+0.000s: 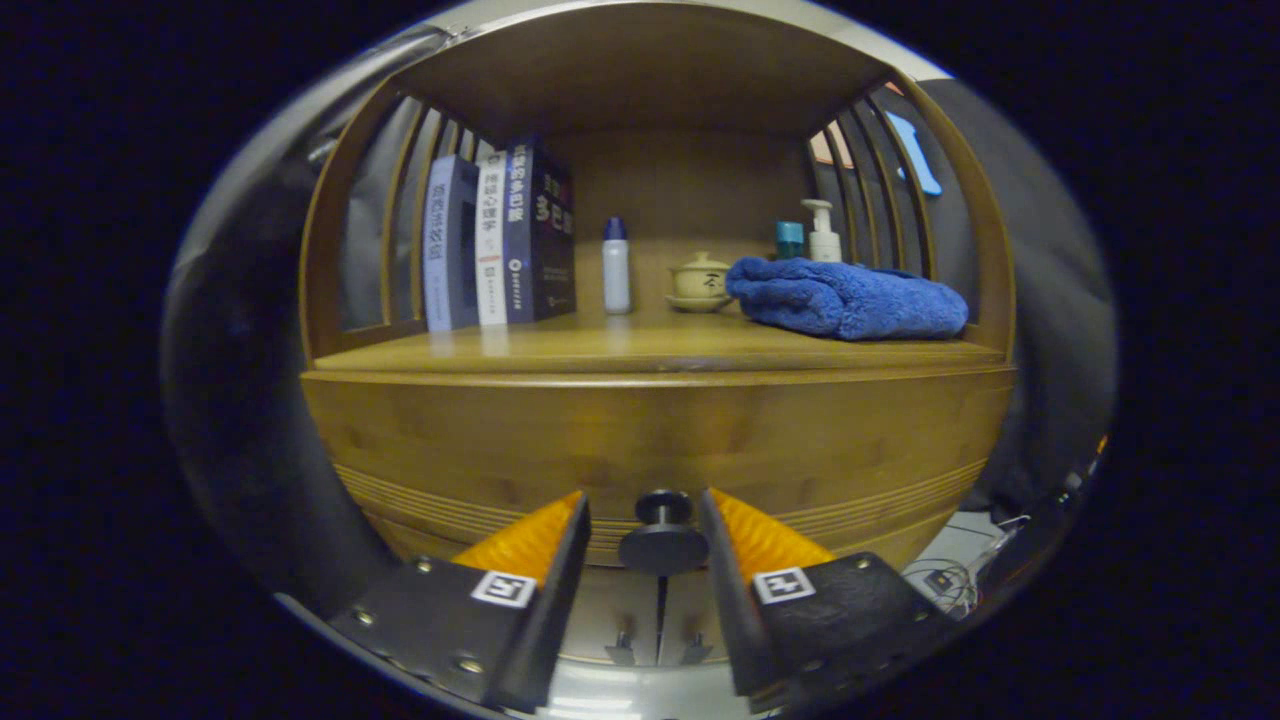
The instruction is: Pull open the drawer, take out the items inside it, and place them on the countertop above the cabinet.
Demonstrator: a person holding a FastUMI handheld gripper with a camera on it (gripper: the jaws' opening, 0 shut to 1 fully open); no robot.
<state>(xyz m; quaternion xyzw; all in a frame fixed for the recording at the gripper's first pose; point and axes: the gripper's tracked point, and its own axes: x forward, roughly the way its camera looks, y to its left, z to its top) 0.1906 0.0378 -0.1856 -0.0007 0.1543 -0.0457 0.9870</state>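
Your gripper [645, 510] sat low in the frame, centre bottom, fingers spread apart with the drawer knob [662, 540] between them. Gaps showed on both sides of the knob, so neither finger pressed on it; nothing was held. The drawer [650, 450] was the wide wooden front across the middle of the frame, looking closed, so whatever was inside stayed hidden.

Risks from here, as a judgement: the knob is small and round, so a close that lands off-centre or only on the front disc could slip off when you pull. A pull angled up or sideways could bind the drawer or tug the whole cabinet forward. Closing too far back might jam the fingertips against the drawer front.

Around: the countertop [640, 350] ran just above the drawer and was already busy. Books [500, 240] stood upper left, a white bottle [616, 265] with a blue cap centre, a lidded tea cup [699, 280] beside it, a folded blue towel [850, 298] filling the right, a pump bottle [823, 232] and a teal container [789, 240] behind it. Free space looked to be the front-left and centre strip; the towel blocked the right side for placing. Cables [950, 575] lay on the floor at lower right.
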